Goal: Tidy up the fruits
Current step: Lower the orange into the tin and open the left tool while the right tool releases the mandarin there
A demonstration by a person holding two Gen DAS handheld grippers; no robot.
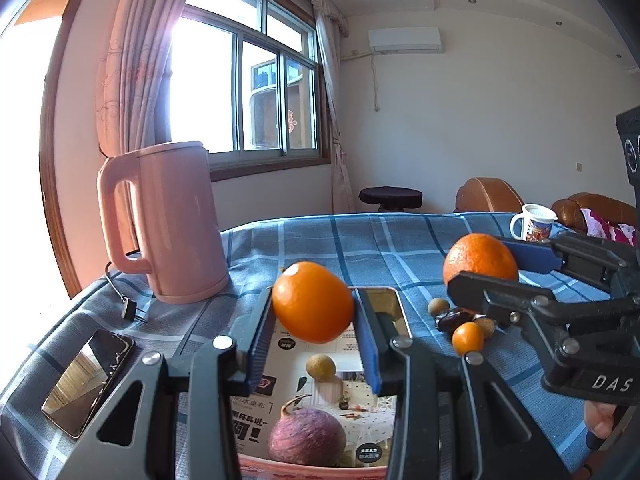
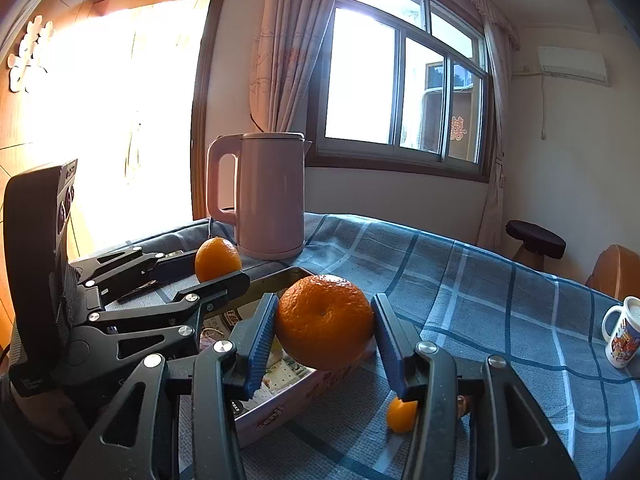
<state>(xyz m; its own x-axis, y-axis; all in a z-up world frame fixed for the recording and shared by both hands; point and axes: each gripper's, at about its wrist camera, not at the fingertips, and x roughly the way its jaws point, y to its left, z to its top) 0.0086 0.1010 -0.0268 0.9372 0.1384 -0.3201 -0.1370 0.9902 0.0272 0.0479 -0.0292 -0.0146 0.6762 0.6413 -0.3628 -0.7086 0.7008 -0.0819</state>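
My left gripper (image 1: 313,308) is shut on a smooth orange fruit (image 1: 310,296) and holds it in the air above an open tin box (image 1: 401,308). Inside the box lie a purple round fruit (image 1: 306,436) and a small tan longan (image 1: 320,367). From the right, my right gripper (image 1: 478,268) is shut on a dimpled mandarin (image 1: 478,256). In the right wrist view that mandarin (image 2: 324,320) sits between the blue pads (image 2: 262,340) of the right gripper (image 2: 324,330), over the box's near corner (image 2: 276,414). The left gripper (image 2: 218,268) with its orange fruit (image 2: 218,256) is at the left.
A small kumquat (image 1: 467,338), a dark date (image 1: 454,318) and two longans (image 1: 437,306) lie on the blue checked tablecloth (image 1: 360,240) right of the box. A pink kettle (image 1: 168,224) stands at the back left, a phone (image 1: 86,380) at the left, a printed mug (image 1: 534,222) far right.
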